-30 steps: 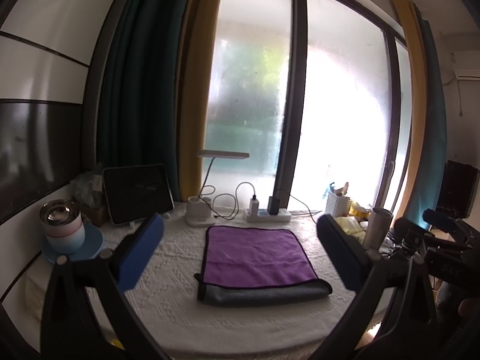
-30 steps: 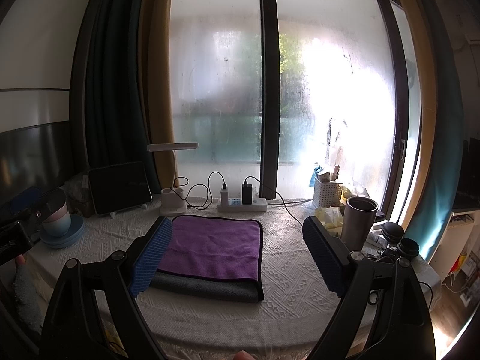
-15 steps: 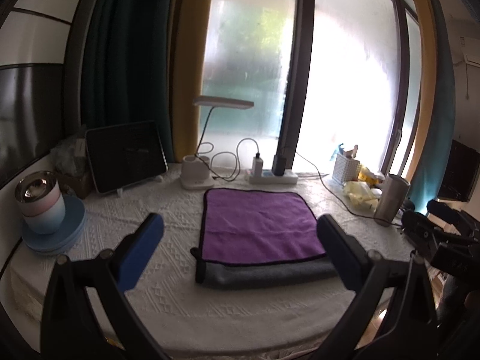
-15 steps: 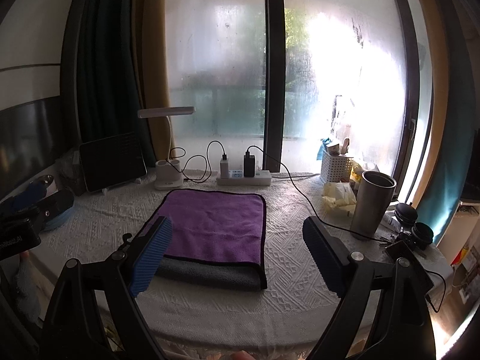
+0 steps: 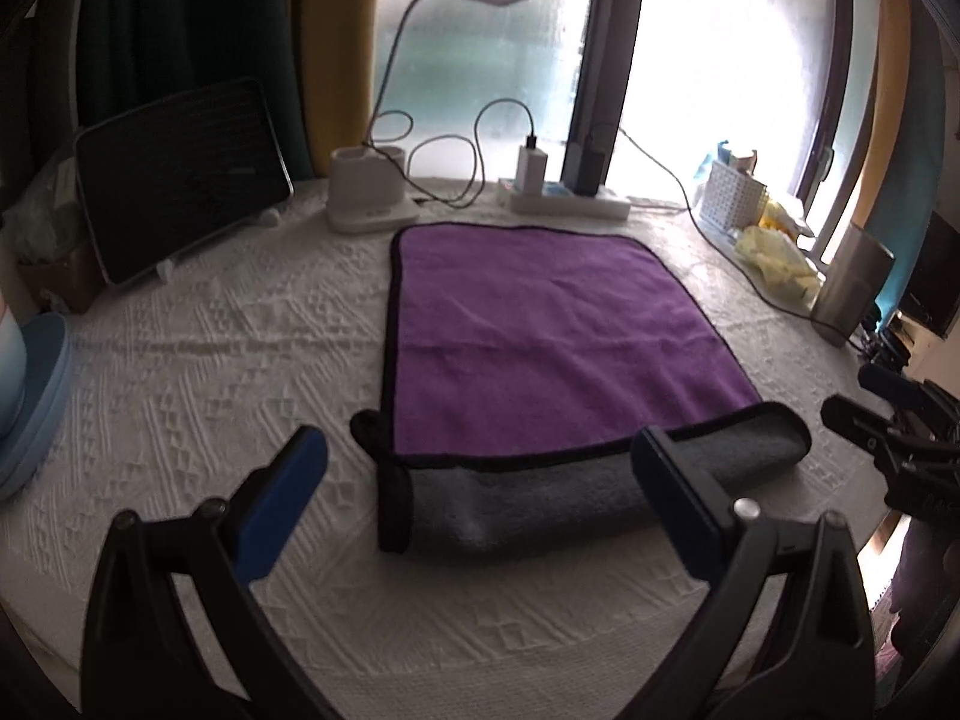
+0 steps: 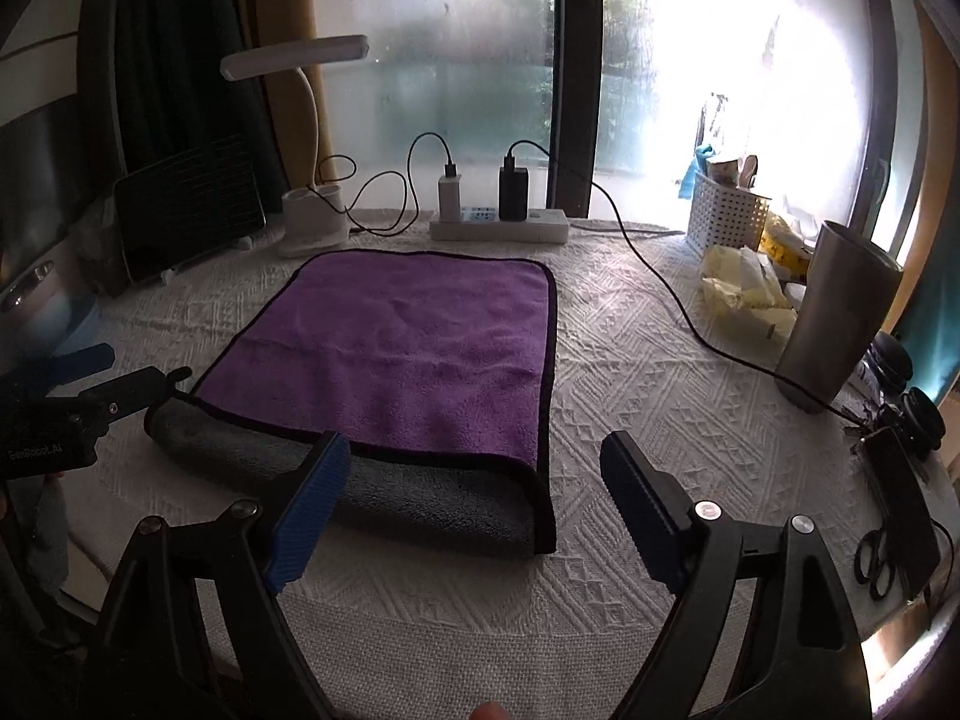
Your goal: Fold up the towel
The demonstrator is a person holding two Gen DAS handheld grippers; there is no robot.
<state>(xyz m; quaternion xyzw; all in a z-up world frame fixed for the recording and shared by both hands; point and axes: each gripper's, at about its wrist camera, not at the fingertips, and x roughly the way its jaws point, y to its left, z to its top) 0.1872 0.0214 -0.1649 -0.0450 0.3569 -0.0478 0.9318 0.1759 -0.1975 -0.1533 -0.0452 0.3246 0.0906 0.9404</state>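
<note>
A purple towel (image 5: 540,330) with a black border lies flat on the white textured tablecloth; its near edge is turned over, showing a grey roll (image 5: 570,492). It also shows in the right wrist view (image 6: 396,354). My left gripper (image 5: 474,498) is open, low over the roll's near left corner. My right gripper (image 6: 474,504) is open, over the roll's near right corner (image 6: 528,516). Each gripper shows at the edge of the other's view: right gripper (image 5: 888,420), left gripper (image 6: 90,396).
A tablet (image 5: 180,180), lamp base (image 5: 366,192) and power strip (image 5: 564,198) with cables stand behind the towel. A steel tumbler (image 6: 834,330), white basket (image 6: 726,210), yellow papers and scissors (image 6: 882,558) are at right. A blue plate (image 5: 30,408) sits left.
Both grippers have moved forward and down toward the towel's near rolled edge. The towel itself has not moved.
</note>
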